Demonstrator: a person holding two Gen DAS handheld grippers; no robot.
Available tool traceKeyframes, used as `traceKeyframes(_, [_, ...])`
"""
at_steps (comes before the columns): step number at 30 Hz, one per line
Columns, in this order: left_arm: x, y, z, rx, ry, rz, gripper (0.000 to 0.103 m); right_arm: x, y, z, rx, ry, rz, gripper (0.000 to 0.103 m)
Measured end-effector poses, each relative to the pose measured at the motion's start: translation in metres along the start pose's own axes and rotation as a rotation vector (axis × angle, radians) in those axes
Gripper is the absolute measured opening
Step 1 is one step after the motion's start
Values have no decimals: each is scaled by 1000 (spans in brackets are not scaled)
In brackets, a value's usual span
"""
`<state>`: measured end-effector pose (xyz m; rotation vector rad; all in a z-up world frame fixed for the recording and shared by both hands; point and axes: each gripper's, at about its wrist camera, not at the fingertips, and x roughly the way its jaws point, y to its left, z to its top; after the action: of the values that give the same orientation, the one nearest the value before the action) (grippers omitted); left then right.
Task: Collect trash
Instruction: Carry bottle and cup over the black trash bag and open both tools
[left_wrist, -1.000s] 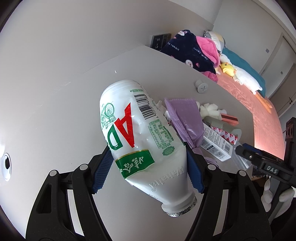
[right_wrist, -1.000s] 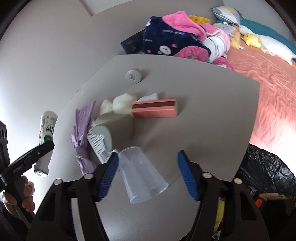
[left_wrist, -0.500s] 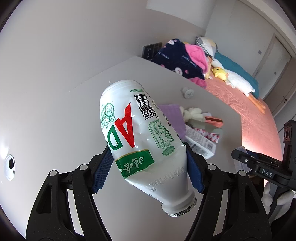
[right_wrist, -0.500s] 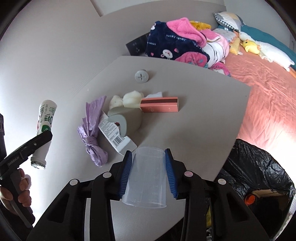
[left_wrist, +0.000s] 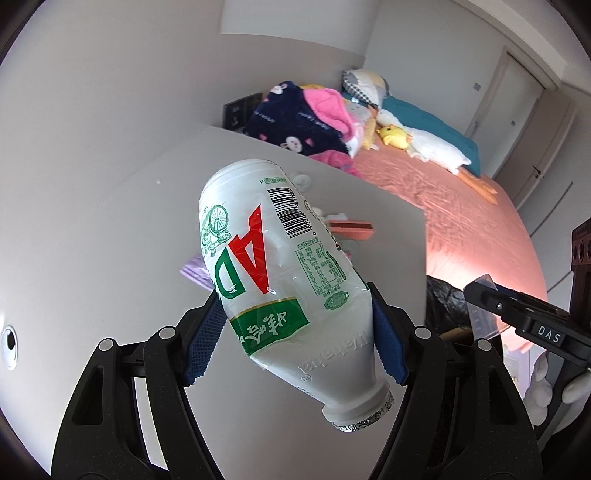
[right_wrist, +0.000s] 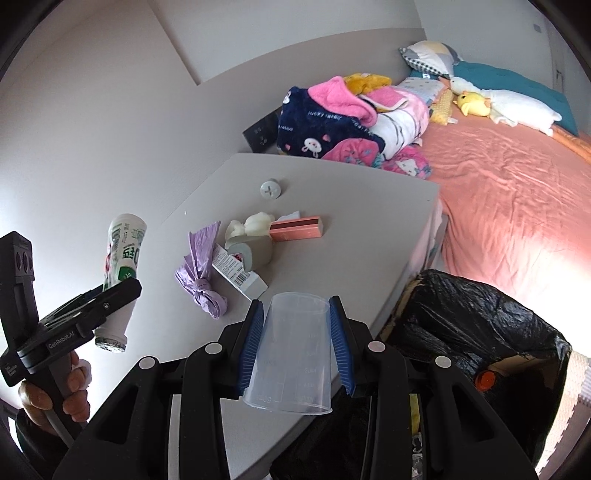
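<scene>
My left gripper (left_wrist: 295, 317) is shut on a white plastic AD drink bottle (left_wrist: 280, 269), held neck-down above the grey table (left_wrist: 388, 229); it also shows in the right wrist view (right_wrist: 122, 266). My right gripper (right_wrist: 295, 343) is shut on a clear plastic cup (right_wrist: 291, 350), held mouth-down above the table's near edge. On the table lie a purple knotted bag (right_wrist: 201, 266), a white barcode box (right_wrist: 240, 275), a grey roll (right_wrist: 255, 251), white foam pieces (right_wrist: 251, 225) and a pink box (right_wrist: 297, 229).
A black trash bag (right_wrist: 461, 325) stands open on the floor right of the table, an orange cap (right_wrist: 484, 380) inside. A bed (right_wrist: 517, 184) with blankets and plush toys lies behind. A grey round disc (right_wrist: 270, 189) sits at the table's far side.
My right gripper closed on the clear cup and lifted it off the table. My left gripper rose and drew back with the bottle. Both now sit farther from the table.
</scene>
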<state>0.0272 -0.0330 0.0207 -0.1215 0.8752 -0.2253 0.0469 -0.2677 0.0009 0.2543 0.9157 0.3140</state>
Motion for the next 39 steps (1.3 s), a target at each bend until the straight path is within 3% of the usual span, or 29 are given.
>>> traceKeyframes(31, [12, -151, -12, 283, 37, -280, 70, -129, -82, -44, 184, -199, -176, 38])
traceKeyframes(36, [17, -174, -17, 334, 82, -365, 71, -146, -95, -48, 221, -230, -189, 38])
traceKeyframes(37, [20, -178, -20, 348, 110, -406, 72, -150, -97, -48, 229, -238, -188, 39])
traceKeyframes(38, [21, -183, -22, 357, 134, -433, 85, -153, -99, -49, 240, -247, -192, 43])
traceKeyframes(39, [24, -188, -25, 368, 165, -459, 94, -160, -103, -50, 262, -269, -211, 61])
